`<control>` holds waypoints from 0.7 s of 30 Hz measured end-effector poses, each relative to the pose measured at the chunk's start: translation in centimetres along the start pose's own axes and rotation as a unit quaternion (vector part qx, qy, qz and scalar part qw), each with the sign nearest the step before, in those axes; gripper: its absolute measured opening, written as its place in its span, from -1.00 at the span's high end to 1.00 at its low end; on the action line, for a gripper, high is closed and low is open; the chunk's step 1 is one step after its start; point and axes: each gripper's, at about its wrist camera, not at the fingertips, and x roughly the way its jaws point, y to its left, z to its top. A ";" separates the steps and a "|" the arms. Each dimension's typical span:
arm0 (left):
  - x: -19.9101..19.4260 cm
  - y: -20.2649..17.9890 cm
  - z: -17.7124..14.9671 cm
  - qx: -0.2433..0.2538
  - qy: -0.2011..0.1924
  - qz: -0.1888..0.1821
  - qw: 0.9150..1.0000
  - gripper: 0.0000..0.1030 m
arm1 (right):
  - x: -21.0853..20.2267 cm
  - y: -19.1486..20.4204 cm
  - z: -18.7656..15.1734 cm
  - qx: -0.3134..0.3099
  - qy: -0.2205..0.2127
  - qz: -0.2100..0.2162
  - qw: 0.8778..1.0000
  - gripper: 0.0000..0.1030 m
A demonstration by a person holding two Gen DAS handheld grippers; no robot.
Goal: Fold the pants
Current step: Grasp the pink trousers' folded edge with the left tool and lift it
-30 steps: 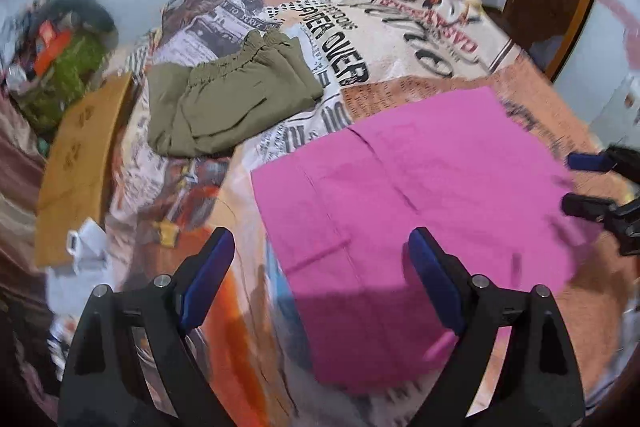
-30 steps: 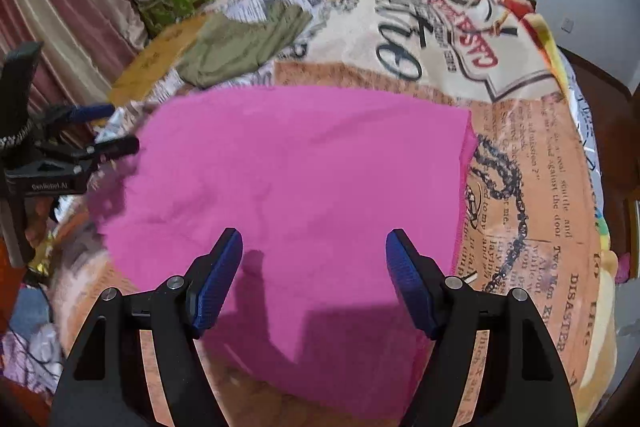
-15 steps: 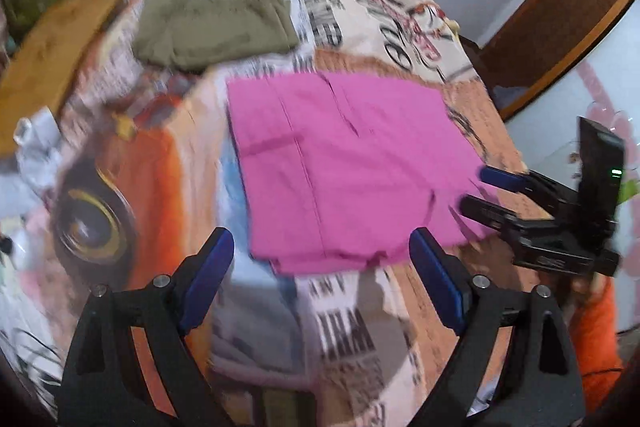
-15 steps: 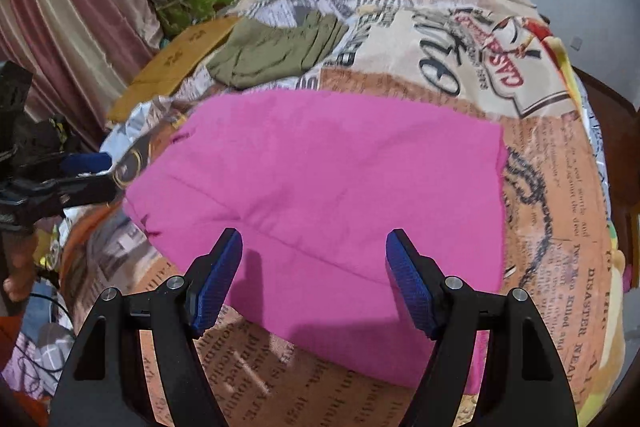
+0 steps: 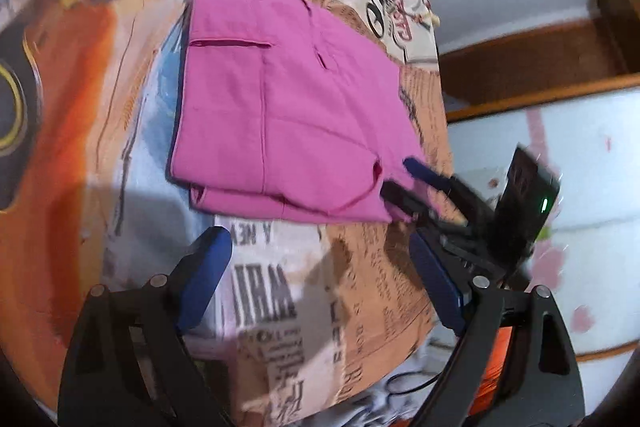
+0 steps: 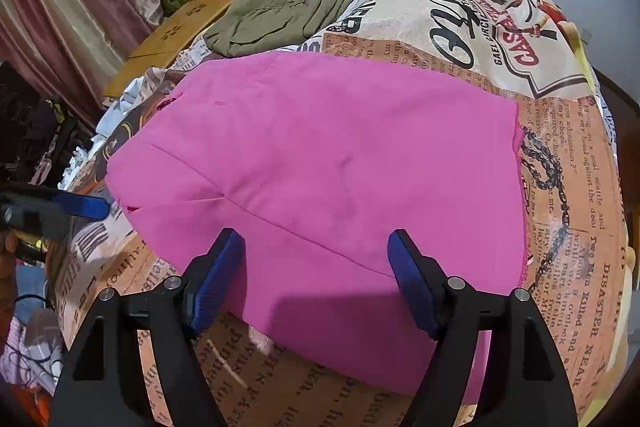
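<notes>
The bright pink cloth pants (image 6: 328,187) lay flat on the bed, spread over a printed bedspread covered in newspaper words and pictures (image 6: 500,27). They looked already folded into a wide, neat square, with a second layer peeking out along the near edge in the left camera's view (image 5: 280,115). That was likely why they sat so flat: a smooth shape is easier to fold again.

The right gripper (image 6: 316,267) hung just above the near edge of the pants. Its two blue fingers (image 6: 216,279) were spread wide apart and held nothing. It seemed to be there so it could come down and pinch that edge.

The left gripper (image 5: 320,275) was off the pants, over the bare bedspread near the pants' corner. Its fingers (image 5: 204,275) were spread wide too, with nothing between them. In its view, the right gripper (image 5: 404,183) showed at the pants' corner, with its tips close to the cloth, but whether they touched was too blurry to tell.

A crumpled olive-green piece of clothing (image 6: 280,15) sat farther back on the bed, well apart from the pink pants. It was probably put there to keep it out of the way.
</notes>
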 end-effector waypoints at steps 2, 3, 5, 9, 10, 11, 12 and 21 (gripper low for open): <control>0.2 0.4 0.6 -0.020 -0.007 -0.013 1.000 -0.75 | 0.0 -0.1 -0.1 0.001 -0.001 0.003 1.000 -0.42; 0.3 0.6 0.9 -0.029 -0.012 -0.016 0.999 -0.75 | 0.1 -0.1 -0.1 0.001 -0.002 0.004 1.000 -0.43; 0.5 0.8 1.3 -0.043 -0.020 -0.021 0.999 -0.75 | 0.1 -0.2 -0.2 0.002 -0.003 0.006 1.000 -0.44; 0.4 0.7 1.8 -0.053 -0.042 -0.002 0.998 -0.46 | 0.2 -0.2 -0.3 0.001 -0.002 0.007 1.000 -0.45; 0.4 0.6 2.0 -0.055 -0.050 0.012 0.997 -0.30 | 0.2 -0.2 -0.3 0.001 -0.002 0.007 1.000 -0.45; 0.2 0.6 2.0 -0.059 -0.063 0.028 0.996 0.05 | 0.1 -0.1 -0.3 0.001 -0.002 0.007 1.000 -0.46; 0.3 0.7 2.0 -0.058 -0.069 0.046 0.995 0.39 | 0.1 -0.2 -0.3 0.001 -0.002 0.007 1.000 -0.46; -0.5 -2.4 1.6 0.071 -0.138 0.169 0.973 0.57 | -1.0 -0.6 -1.0 0.010 -0.007 0.011 1.000 -0.46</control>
